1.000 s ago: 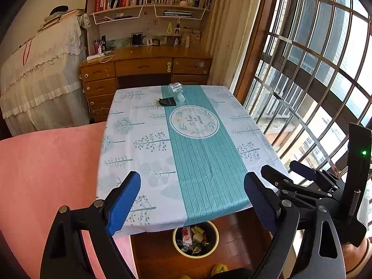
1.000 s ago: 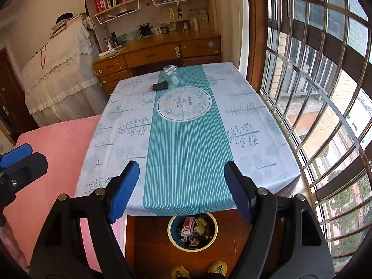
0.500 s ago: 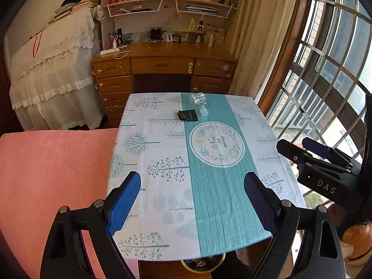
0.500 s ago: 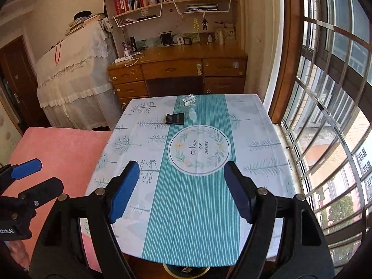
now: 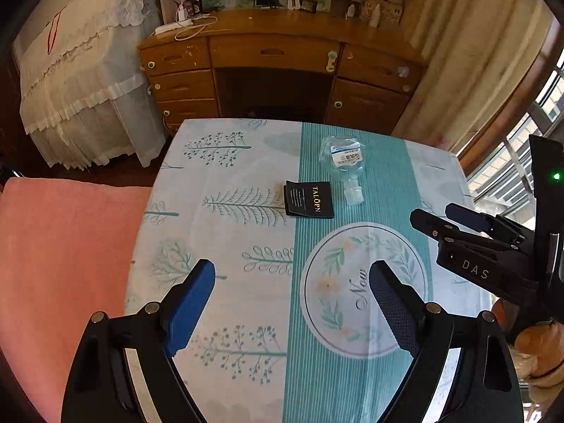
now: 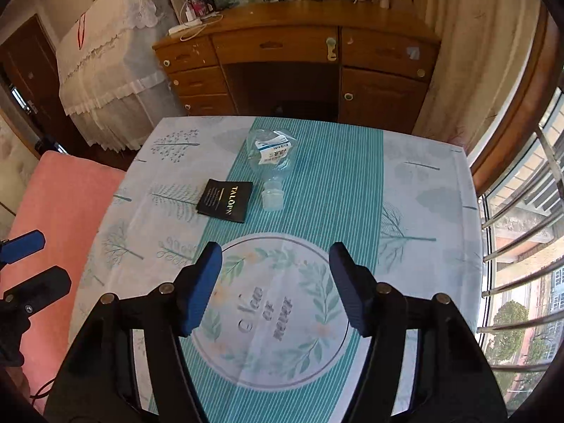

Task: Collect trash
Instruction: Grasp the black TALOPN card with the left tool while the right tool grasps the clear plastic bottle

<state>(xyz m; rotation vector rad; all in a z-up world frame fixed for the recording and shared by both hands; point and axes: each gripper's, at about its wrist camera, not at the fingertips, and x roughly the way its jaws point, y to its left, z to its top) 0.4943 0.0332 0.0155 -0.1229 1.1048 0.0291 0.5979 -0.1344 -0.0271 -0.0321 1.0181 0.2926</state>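
Note:
A crushed clear plastic bottle (image 5: 343,164) with a white label lies on the teal runner at the table's far end; it also shows in the right wrist view (image 6: 270,162). A black card reading TALOPN (image 5: 309,199) lies flat just left of it, seen too in the right wrist view (image 6: 225,200). My left gripper (image 5: 292,294) is open and empty above the near half of the table. My right gripper (image 6: 275,275) is open and empty over the round flower print, short of both items. The right gripper also appears at the right edge of the left wrist view (image 5: 469,232).
The table (image 6: 416,190) has a white tree-print cloth with a teal runner. A pink cushioned seat (image 5: 60,253) is along its left side. A wooden desk (image 6: 299,56) stands beyond the far edge, a barred window (image 6: 521,211) on the right.
Both grippers have moved forward over the table toward the bottle and card, which now look much larger. The bin under the near edge has dropped out of view.

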